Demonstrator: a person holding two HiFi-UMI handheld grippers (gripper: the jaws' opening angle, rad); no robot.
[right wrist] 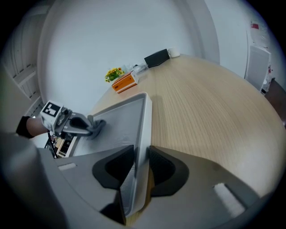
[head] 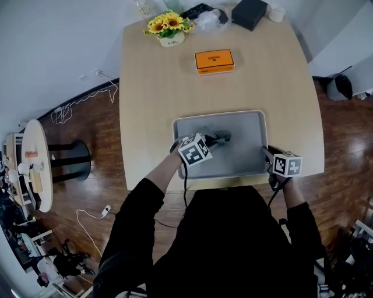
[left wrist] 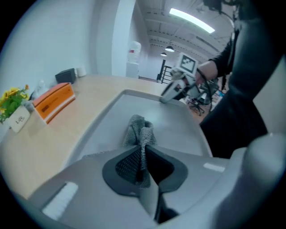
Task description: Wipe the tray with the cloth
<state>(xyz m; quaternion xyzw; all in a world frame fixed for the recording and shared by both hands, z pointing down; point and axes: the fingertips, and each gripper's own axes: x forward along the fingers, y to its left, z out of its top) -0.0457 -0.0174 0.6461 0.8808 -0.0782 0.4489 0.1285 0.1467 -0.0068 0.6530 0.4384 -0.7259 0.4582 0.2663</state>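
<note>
1. Head view: a light wooden bench point(head: 151, 75) stands over a dark wood floor. A grey tray point(head: 245, 154) lies near the bench's front edge. Well behind it are an orange box point(head: 214, 60), a pot of yellow flowers point(head: 169, 26) and a black box point(head: 249, 13). The tray holds only the grey cloth point(head: 224, 137), bunched at its middle under the left gripper point(head: 217, 139). The right gripper point(head: 269, 154) sits at the tray's right front corner.

2. Left gripper view: the jaws are pressed together on a fold of the cloth point(left wrist: 139, 129), and the rest of it bunches ahead onto the tray floor. I see no dirt or liquid on the bare metal around it.

3. Right gripper view: the jaws straddle the tray's raised rim point(right wrist: 144, 120) and appear clamped on it, steadying the tray. The gap between them is only as wide as the rim.

4. Risks, as I judge them:
   - Only a narrow fold is pinched, so dragging hard across the metal could pull the cloth free.
   - The rim is thin and smooth. If the right grip slips, the wiping strokes could slide the tray toward the front edge nearby.
   - A bunched cloth covers little of the tray, so the corners may be missed.
</note>
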